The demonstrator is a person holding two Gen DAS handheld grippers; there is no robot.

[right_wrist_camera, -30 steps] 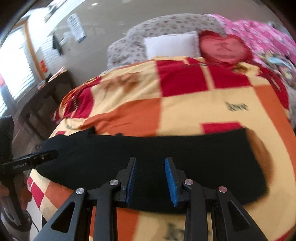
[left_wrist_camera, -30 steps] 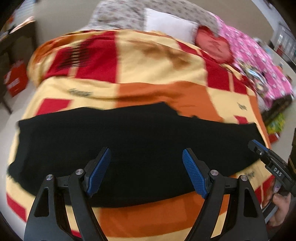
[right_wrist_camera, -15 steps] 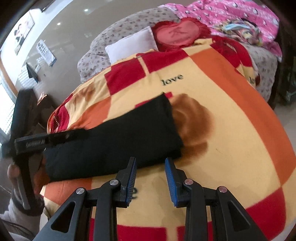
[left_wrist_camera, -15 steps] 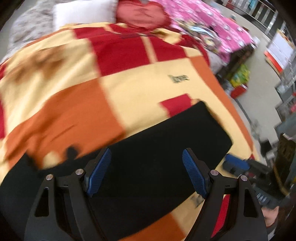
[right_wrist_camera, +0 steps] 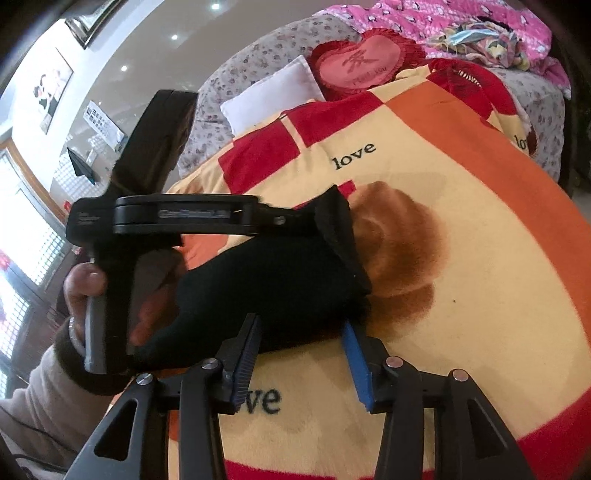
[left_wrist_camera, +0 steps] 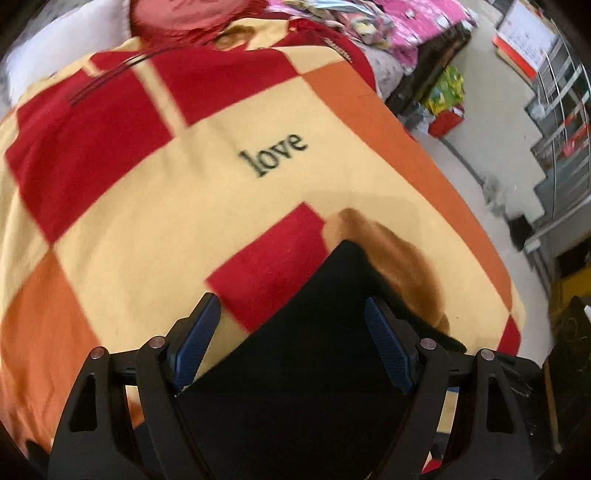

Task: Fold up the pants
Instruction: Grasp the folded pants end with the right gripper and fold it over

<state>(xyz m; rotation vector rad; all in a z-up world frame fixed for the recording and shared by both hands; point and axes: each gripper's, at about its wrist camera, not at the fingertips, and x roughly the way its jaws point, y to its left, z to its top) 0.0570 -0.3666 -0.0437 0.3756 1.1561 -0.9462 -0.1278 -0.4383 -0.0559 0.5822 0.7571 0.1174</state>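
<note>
The black pants [left_wrist_camera: 310,354] lie folded lengthwise on a checked red, orange and yellow blanket [left_wrist_camera: 229,206]. My left gripper [left_wrist_camera: 291,339] is open, with its jaws wide over the end of the pants. In the right wrist view the same end of the pants [right_wrist_camera: 280,273] lies on the blanket [right_wrist_camera: 461,258]. My right gripper [right_wrist_camera: 301,354] is open, with its blue pads on either side of the near corner of the pants. The left gripper shows in the right wrist view [right_wrist_camera: 291,221], reaching in from the left over the far corner of the pants.
A heart-shaped red cushion [right_wrist_camera: 358,66], a white pillow [right_wrist_camera: 273,96] and pink bedding [right_wrist_camera: 461,26] lie at the head of the bed. The bed's right edge drops to a floor with bags [left_wrist_camera: 443,103] and shelving [left_wrist_camera: 557,122].
Both grippers have swept right along the pants to their end. My right gripper has opened wider and now straddles the near corner. My left gripper now sits over the far corner.
</note>
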